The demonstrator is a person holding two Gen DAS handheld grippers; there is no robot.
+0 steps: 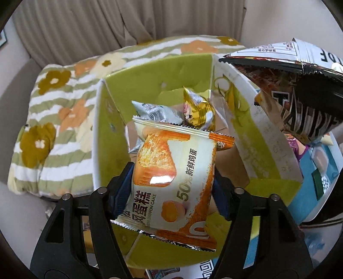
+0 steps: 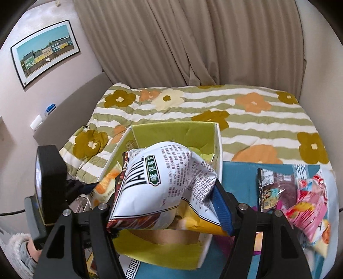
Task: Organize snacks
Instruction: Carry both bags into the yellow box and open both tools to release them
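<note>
The green box stands open on the bed, a silver packet and a gold packet lying inside it. Over its near opening the left tongs pinch a chiffon cake packet. To the right, the right tongs clamp a crumpled chip bag above the box; more snack packets lie far right on the blue cloth, partly cut off.

Both wrist cameras look forward and down from close above the green box. The left view peers into it; the right sits farther back. Both share the floral quilt and curtain.
</note>
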